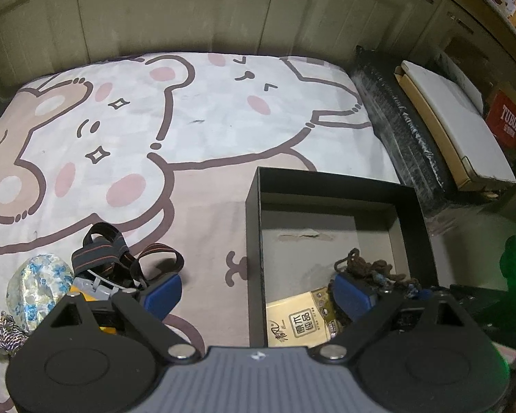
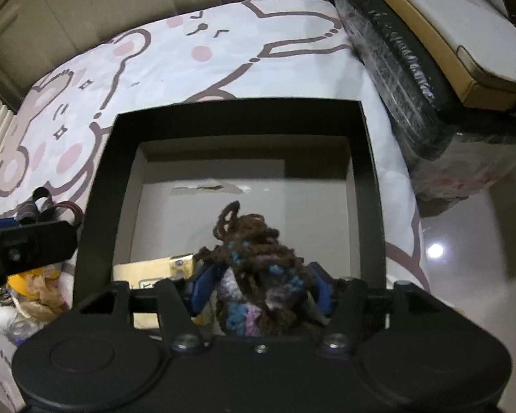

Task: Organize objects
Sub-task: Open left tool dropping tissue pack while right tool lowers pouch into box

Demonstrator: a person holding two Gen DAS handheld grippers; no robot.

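The black box (image 2: 371, 179) sits open on the bed (image 1: 203, 110), right at the near edge, which makes sense for a sorting job: everything loose can be dropped into it from above. The right tongs (image 2: 258, 289) hang over its near end with a tangled knot of yarn (image 2: 254, 258) between the blue pads (image 2: 201, 285). The pads stand apart on either side of the yarn, and I would judge they are not pressing it, though the bundle fills most of the gap and hides the contact. The yarn looks to be low in the box, just beside a tan paper pack (image 1: 299, 323) that lies flat on the grey cardboard floor.

The left tongs (image 1: 258, 296) are spread wide with nothing between them, straddling the box's left wall, one pad outside over the bedsheet and one inside. They seem parked near the things not yet sorted: a striped elastic strap (image 1: 120, 258) looped over a yellow and grey gadget (image 1: 89, 287), and a rounded pouch in shiny blue-flowered fabric (image 1: 34, 285) with a twisted cord tassel (image 1: 7, 334).

The yarn is fuzzy and loose, dark brown with blue and pink flecks, likely to snag. The box is stiff card with a torn patch on its floor. The sheet is soft cotton printed with cartoon animals.
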